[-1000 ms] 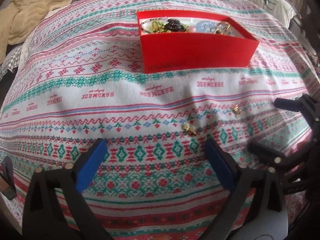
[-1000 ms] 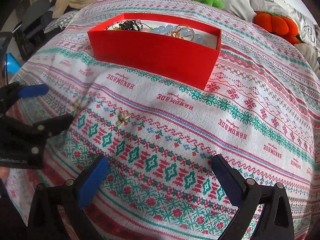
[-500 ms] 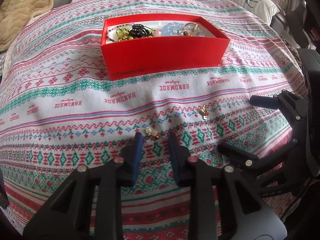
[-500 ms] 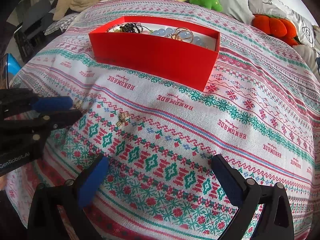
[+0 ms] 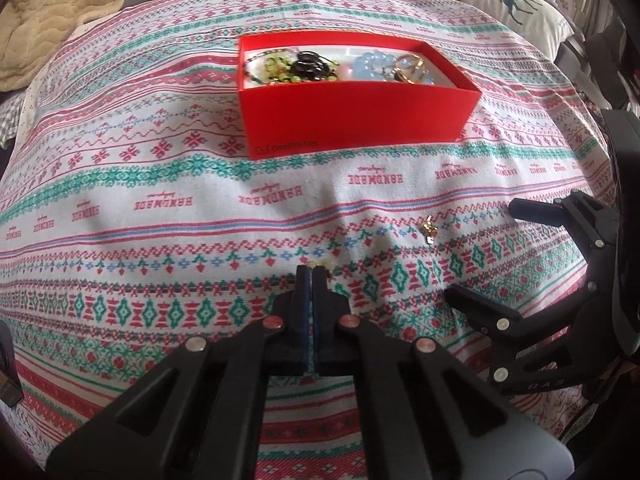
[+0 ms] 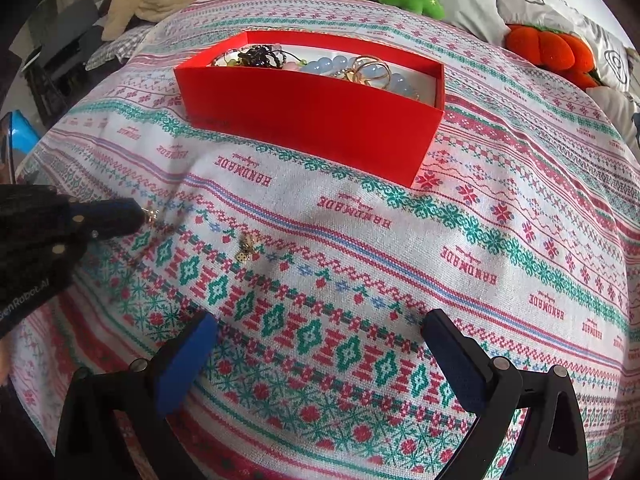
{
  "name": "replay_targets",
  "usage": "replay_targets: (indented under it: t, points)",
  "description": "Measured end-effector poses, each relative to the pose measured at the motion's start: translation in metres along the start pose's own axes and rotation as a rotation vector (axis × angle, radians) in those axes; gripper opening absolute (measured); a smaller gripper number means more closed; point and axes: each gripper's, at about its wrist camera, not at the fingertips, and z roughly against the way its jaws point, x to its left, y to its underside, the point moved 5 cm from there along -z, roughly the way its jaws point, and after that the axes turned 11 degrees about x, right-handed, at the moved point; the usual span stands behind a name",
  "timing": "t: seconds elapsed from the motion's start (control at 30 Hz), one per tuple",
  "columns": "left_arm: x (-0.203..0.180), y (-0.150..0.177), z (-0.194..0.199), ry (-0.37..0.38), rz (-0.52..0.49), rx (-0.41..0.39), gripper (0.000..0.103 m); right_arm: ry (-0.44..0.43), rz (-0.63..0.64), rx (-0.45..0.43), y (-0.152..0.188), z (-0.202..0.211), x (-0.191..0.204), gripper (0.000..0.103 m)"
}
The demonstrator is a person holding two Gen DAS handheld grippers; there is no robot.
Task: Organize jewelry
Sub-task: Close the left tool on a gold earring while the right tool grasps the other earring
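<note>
1. The left gripper [image 5: 311, 270], black-framed with blue pads, has just been closing: a second ago its jaws stood wide over the cloth, half a second ago they flanked a small gold earring [image 6: 152, 213], and now the pads are pressed together with only a glint of gold showing at their tips.
2. From the right wrist view, that gold piece sticks out from the closed tips at the cloth's surface, so the left gripper looks to be pinching it; how firm the hold is cannot be told, since the piece is tiny.
3. The gripper has also shifted closer to the earring during the closing.
4. A second small gold earring with a cube-shaped charm [image 5: 429, 231] has not moved; it lies loose on the red, green and white patterned knit-print cloth [image 5: 160, 184], between the two grippers.
5. The right gripper [image 6: 316, 354] stays spread wide and empty over the cloth, as before.
6. The open red cardboard box [image 5: 352, 120], already holding beads, rings and bracelets, sits farther back on the cloth, well apart from both earrings.
7. For the task, the pick seems made; the next step is likely lifting the earring and carrying it to the box.
</note>
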Motion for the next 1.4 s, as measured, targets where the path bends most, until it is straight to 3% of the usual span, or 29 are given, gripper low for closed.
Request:
replay_targets:
  t: [0.13, 0.2, 0.5, 0.57, 0.67, 0.87, 0.97, 1.27, 1.3, 1.37, 1.4]
  points:
    - [0.007, 0.001, 0.003, 0.004, 0.018, -0.006, 0.001, -0.014, 0.018, -0.008, -0.009, -0.001, 0.005, 0.103]
    - [0.009, 0.001, 0.003, 0.003, 0.02, -0.007, 0.001, -0.027, 0.024, -0.016, -0.015, -0.002, 0.008, 0.097]
    - [0.021, 0.009, 0.004, 0.04, 0.024, -0.003, 0.001, -0.048, 0.105, -0.063, -0.027, 0.003, 0.031, 0.049]
    - [0.023, 0.011, 0.004, 0.051, 0.026, -0.002, 0.001, -0.067, 0.119, -0.063, -0.03, 0.003, 0.035, 0.031]
    - [0.023, 0.013, 0.004, 0.081, 0.024, 0.001, 0.007, -0.095, 0.135, -0.057, -0.03, 0.001, 0.041, 0.019]
    - [0.013, 0.018, 0.008, 0.123, -0.024, -0.002, 0.03, -0.128, 0.115, -0.049, -0.03, 0.0, 0.044, 0.006]
    - [0.006, 0.016, 0.005, 0.124, -0.046, 0.008, 0.036, -0.127, 0.105, -0.056, -0.03, 0.001, 0.041, 0.005]
    - [-0.007, 0.001, -0.007, 0.076, -0.054, 0.018, 0.035, -0.152, 0.057, -0.087, -0.023, 0.02, 0.021, 0.005]
    - [-0.008, 0.0, -0.007, 0.061, -0.059, 0.016, 0.032, -0.156, 0.05, -0.091, -0.022, 0.022, 0.019, 0.005]
    - [-0.013, -0.004, -0.01, 0.039, -0.068, 0.018, 0.011, -0.165, 0.038, -0.095, -0.021, 0.025, 0.015, 0.005]
    - [-0.013, -0.005, -0.011, 0.034, -0.069, 0.021, 0.011, -0.17, 0.033, -0.097, -0.02, 0.027, 0.014, 0.005]
